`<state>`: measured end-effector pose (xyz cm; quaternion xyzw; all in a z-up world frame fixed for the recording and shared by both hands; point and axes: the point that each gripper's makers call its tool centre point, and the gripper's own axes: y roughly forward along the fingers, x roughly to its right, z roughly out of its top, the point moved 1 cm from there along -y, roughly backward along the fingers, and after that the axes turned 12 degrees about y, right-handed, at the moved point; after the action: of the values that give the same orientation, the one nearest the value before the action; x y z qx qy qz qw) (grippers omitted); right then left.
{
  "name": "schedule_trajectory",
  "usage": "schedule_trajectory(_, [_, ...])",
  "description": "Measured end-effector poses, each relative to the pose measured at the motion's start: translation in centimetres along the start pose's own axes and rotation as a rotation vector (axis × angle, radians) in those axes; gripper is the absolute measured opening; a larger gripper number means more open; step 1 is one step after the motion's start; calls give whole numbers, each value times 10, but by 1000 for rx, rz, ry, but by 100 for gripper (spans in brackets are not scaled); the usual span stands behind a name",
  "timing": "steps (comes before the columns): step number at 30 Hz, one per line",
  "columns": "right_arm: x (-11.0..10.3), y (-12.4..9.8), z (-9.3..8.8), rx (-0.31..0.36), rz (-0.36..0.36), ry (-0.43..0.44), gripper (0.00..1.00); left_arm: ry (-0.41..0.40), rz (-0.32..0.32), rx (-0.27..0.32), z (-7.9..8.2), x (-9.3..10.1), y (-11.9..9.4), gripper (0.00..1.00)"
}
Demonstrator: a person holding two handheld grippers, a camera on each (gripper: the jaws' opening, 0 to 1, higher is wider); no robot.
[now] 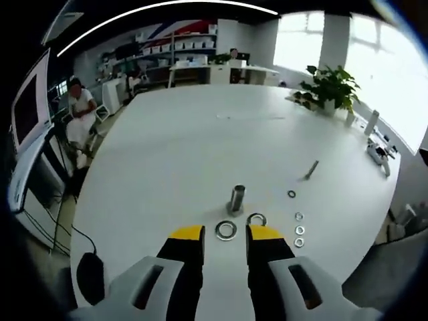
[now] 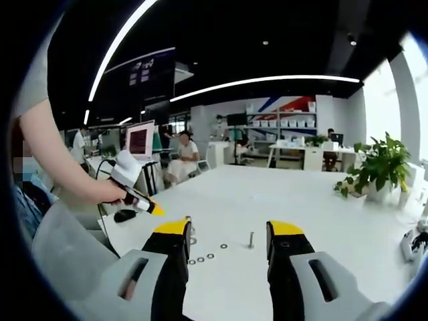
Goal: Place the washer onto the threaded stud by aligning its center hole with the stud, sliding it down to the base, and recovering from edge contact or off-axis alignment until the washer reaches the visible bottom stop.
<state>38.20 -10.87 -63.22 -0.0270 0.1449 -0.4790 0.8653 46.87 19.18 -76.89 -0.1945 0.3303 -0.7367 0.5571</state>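
Washer [image 1: 226,231] between open hand-held gripper [image 1: 224,233] jaws

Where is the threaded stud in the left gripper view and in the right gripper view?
Left gripper view: the threaded stud stands low of centre, just beyond the open jaws.
Right gripper view: it sits low and left, partly behind the left jaw tip.
Shared landmark: the potted plant on the table's far side.

We note a silver washer [image 1: 226,231] lying flat between the fingers' [image 1: 189,234] tips; the upright threaded stud [image 1: 237,198] stands just beyond.
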Motion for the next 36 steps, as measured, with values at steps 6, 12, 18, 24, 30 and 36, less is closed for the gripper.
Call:
schedule_trajectory(6, [-1, 0, 0, -1, 7, -4, 48, 18, -32, -75, -7, 7, 13, 23])
schedule_trajectory(12, [-1, 0, 0, 0, 5, -5, 47, 48, -40, -124, -10, 6, 26, 25])
schedule_trajectory(18, [-1, 1, -1, -8, 6, -12, 47, 58, -62, -192, -20, 7, 38, 26])
schedule_trajectory(24, [-2, 1, -2, -10, 8, -15, 47, 35, -74, -229, -27, 6, 48, 27])
schedule_trajectory(30, [-1, 1, -2, -12, 5, -11, 47, 56, -97, -259, -25, 6, 59, 27])
schedule_trajectory(36, [-1, 1, -2, -14, 6, -13, 47, 54, -118, -298, -27, 12, 68, 28])
